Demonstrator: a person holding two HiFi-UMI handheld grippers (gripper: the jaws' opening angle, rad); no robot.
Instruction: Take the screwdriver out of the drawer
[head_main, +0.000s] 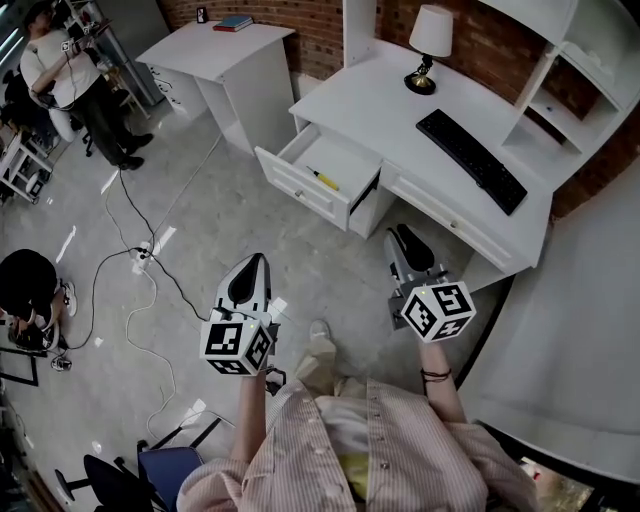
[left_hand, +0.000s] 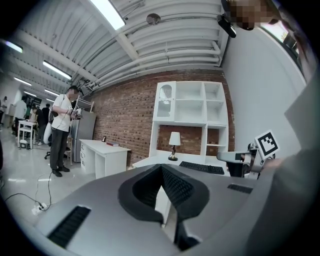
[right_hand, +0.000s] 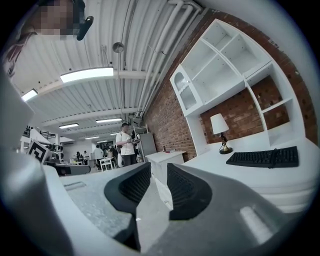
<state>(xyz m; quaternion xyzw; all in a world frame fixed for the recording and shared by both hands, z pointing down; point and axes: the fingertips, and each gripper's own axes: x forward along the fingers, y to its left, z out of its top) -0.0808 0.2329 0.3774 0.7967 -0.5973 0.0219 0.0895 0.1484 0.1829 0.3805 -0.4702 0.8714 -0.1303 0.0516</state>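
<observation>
Upper centre of the head view: open drawer (head_main: 300, 192) of the white desk (head_main: 385, 100), with the screwdriver (head_main: 323, 180) lying flat inside, well apart from both tools. Its long axis runs upper left to lower right; we judge the yellow handle to be at the lower right.

Left gripper (head_main: 255, 266) — jaws together, empty.

Right gripper (head_main: 400, 238) — jaws apart, empty.

Risk we note: the slim round handle may roll away under a skewed pinch.

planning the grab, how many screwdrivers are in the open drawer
1. The yellow-handled screwdriver lies on the floor of the open drawer, near its middle. The drawer's back, under the desktop, may hide more.
</observation>
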